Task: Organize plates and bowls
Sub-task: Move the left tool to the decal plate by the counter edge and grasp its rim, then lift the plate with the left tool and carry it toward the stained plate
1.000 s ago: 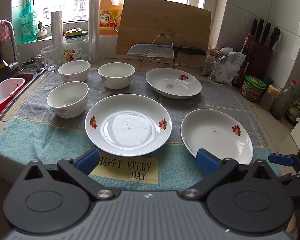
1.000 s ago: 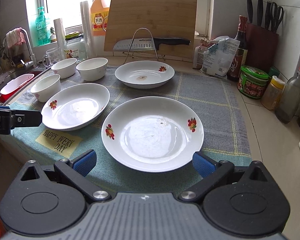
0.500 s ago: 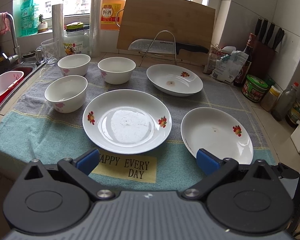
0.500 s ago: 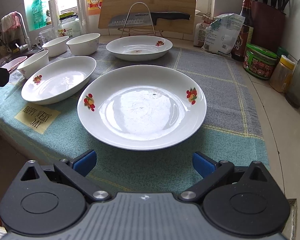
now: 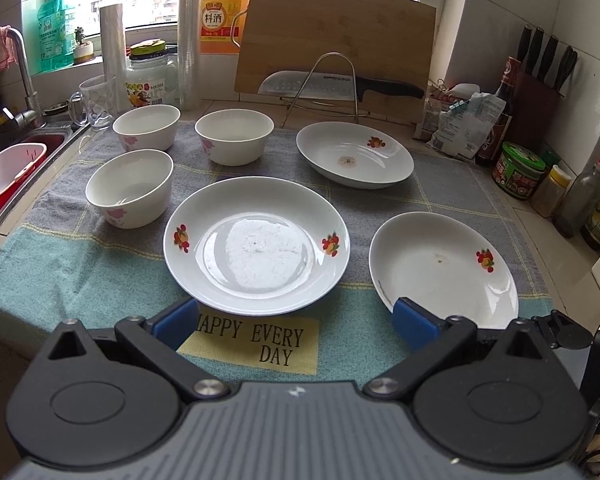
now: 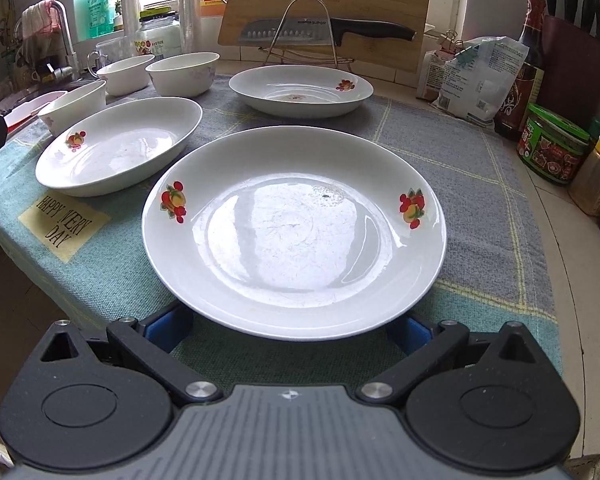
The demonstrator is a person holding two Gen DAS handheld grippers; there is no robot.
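Right now, my readout, line by line:

Left gripper (image 5: pixel 296 318): I hold it low at the front edge of the counter with its blue-padded fingers (image 5: pixel 176 320) spread wide and nothing between them; they sit over the yellow "HAPPY EVERY DAY" patch (image 5: pixel 256 342).

Right gripper (image 6: pixel 290 330): jaws wide apart, blue tips partly hidden under the near rim of the closest plate; I cannot tell whether they touch it.

Nearest plate: a round white shallow plate with red fruit motifs on two sides (image 6: pixel 294 232), lying flat on the cloth straight ahead of my right gripper.

Middle plate: a second white fruit-printed plate (image 5: pixel 256 244), flat on the cloth just beyond my left gripper's fingers, beside the first and apart from it.

Far plate: a third white plate with one fruit motif and a brownish spot in its well (image 5: pixel 354 154), near the back of the cloth.

Bowls: three white ceramic bowls with pink flower prints stand upright and separate at the left, one nearer (image 5: pixel 130 188), two behind it (image 5: pixel 146 127) (image 5: pixel 234 136).

Cloth: a grey and teal checked towel (image 5: pixel 80 264) covers the counter under all the dishes.

Background: a bamboo cutting board (image 5: pixel 336 36) leans on the wall behind a wire rack holding a black-handled knife (image 5: pixel 340 86).
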